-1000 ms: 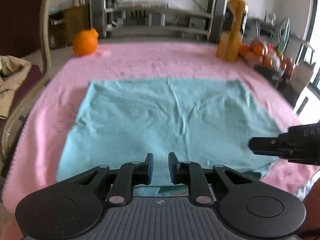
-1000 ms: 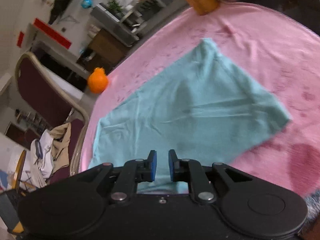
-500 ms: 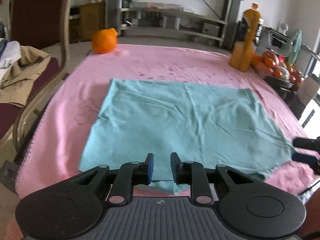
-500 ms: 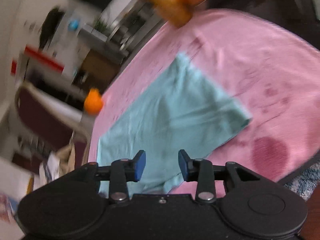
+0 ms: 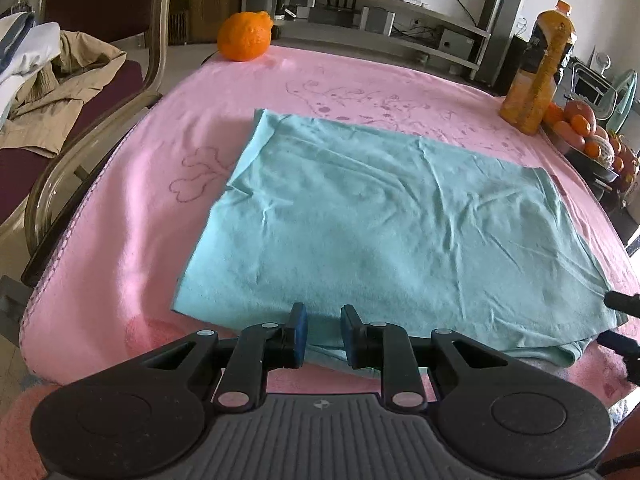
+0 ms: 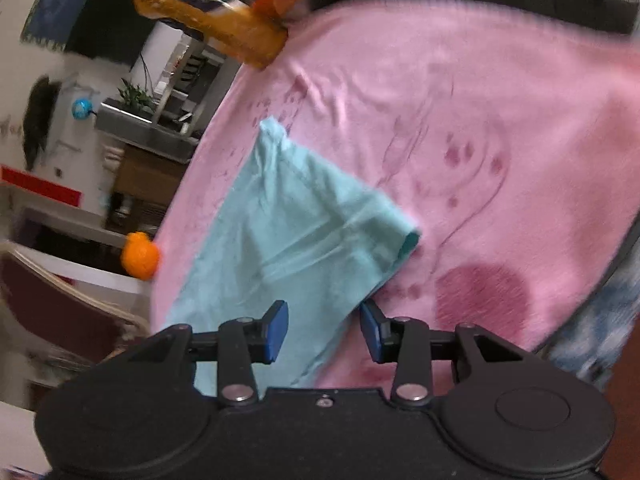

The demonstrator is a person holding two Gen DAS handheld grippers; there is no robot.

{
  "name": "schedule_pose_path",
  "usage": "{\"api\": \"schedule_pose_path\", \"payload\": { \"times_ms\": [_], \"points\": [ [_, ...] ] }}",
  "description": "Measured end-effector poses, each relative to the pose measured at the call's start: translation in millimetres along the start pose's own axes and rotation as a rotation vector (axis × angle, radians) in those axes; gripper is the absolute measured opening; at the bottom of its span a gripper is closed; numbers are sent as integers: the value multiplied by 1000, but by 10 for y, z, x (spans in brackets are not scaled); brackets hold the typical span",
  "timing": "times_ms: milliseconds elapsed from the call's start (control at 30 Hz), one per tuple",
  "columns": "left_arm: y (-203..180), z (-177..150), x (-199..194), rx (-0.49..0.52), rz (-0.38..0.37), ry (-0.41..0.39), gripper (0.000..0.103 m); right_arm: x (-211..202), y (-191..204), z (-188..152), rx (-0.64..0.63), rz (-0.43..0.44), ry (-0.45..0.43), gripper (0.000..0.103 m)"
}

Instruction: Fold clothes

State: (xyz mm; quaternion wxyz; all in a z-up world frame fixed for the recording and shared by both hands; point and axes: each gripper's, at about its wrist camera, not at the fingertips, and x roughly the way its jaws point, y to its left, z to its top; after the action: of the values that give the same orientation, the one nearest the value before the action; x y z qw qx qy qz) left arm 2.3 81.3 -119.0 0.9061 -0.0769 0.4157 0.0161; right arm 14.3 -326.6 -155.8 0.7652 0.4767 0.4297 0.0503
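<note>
A teal garment (image 5: 392,232) lies flat, folded into a rectangle, on a pink cloth (image 5: 132,208) that covers the table. My left gripper (image 5: 322,334) is open over the garment's near edge, with nothing between its jaws. My right gripper (image 6: 323,333) is open wide at the garment's right near corner (image 6: 304,240). The right gripper's fingertips (image 5: 622,304) show at the right edge of the left wrist view, beside that corner.
An orange fruit (image 5: 245,36) sits at the far left of the table. A juice bottle (image 5: 538,72) and a bowl of fruit (image 5: 592,136) stand at the far right. A chair with clothes (image 5: 52,80) stands to the left.
Both grippers have opened and let go of the garment's near edge. The right gripper has swung to the garment's right corner. The left gripper has shifted left and drawn back a little.
</note>
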Motion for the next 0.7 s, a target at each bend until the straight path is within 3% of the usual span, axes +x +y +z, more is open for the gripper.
{"api": "schedule_pose_path", "payload": {
  "times_ms": [167,233,300,400,633,700],
  "points": [
    [11,9,17,-4,-2,3,22,232,-153,-32,185,168,124,38],
    [11,8,17,-1,-2,4,22,263,-146,-56,209,186,101,36],
    [15,9,17,0,-3,5,22,170,-109,-77,201,159,-23,37],
    [28,12,18,-6,-7,9,22,164,-13,-54,132,130,-58,38],
    [46,23,25,-9,-16,22,22,77,-26,24,154,24,-228,37],
    [49,42,24,-7,-18,34,22,114,-29,66,145,2,-246,28]
  ]
}}
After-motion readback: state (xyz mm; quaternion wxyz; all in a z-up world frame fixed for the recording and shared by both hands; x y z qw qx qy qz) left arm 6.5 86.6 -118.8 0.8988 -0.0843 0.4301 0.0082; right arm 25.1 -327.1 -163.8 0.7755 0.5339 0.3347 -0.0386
